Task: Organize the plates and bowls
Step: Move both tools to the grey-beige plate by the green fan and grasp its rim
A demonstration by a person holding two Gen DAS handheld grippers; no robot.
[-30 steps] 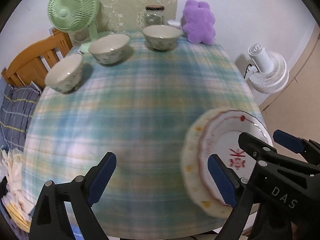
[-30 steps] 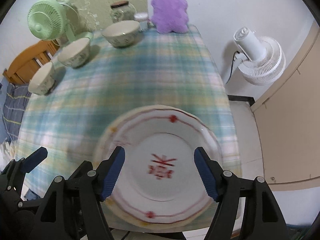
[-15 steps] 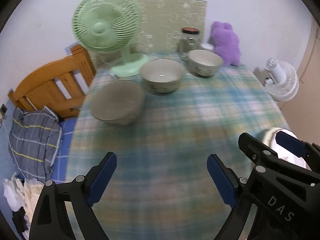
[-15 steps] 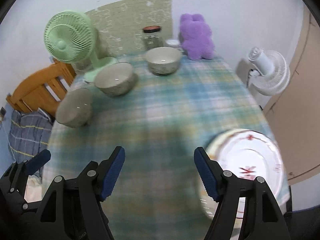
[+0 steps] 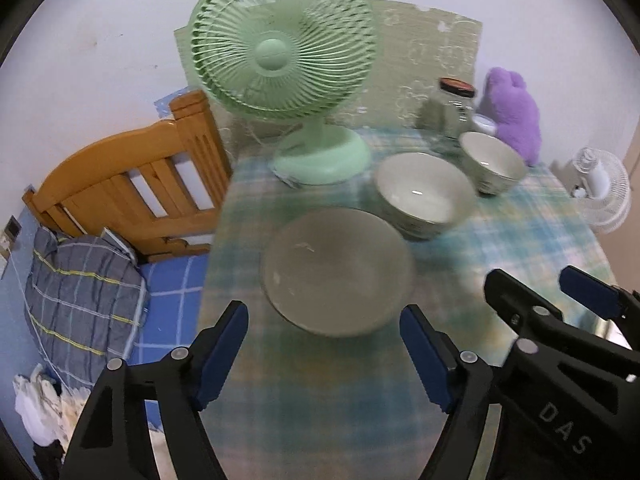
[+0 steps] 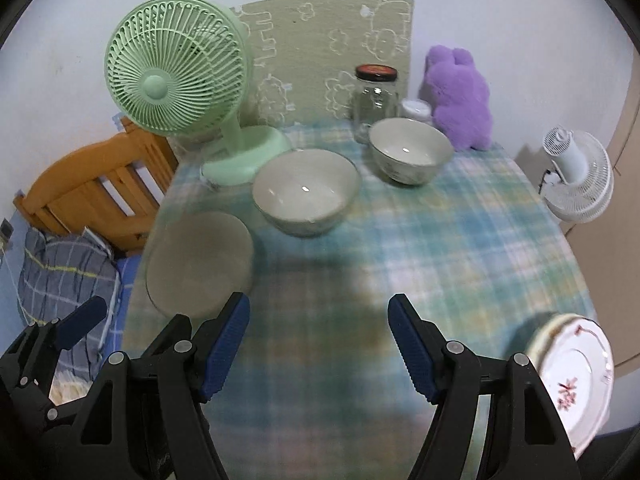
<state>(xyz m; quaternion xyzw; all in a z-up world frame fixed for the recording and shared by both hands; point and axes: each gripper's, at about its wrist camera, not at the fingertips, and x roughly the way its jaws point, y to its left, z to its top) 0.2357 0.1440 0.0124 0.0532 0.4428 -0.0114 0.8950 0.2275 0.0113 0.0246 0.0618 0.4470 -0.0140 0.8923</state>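
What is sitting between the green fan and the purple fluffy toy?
In the right wrist view, a clear glass jar with a dark lid and a small white pot stand between the green table fan and the purple plush toy.

Three upright bowls (image 6: 306, 192), stacked plates (image 6: 574, 380)

Bare plaid-clothed bench (image 6: 460, 240) ahead and right of the right gripper's fingers (image 6: 412, 356): open lane. Nearest blurred pale ceramic bowl (image 5: 338, 270) sits just ahead of the left gripper's fingers (image 5: 222, 350), near the bench's left edge. Second pale bowl (image 6: 306, 190) is beyond it, third pale bowl (image 6: 410, 154) further back right; narrow gaps between them. Back edge is blocked by mint-green desk fan (image 6: 180, 80), clear glass jar with dark lid (image 6: 374, 98) and purple plush toy (image 6: 460, 100). White red-patterned plate (image 6: 572, 376) is at the bench's near right corner, right of the right fingers.
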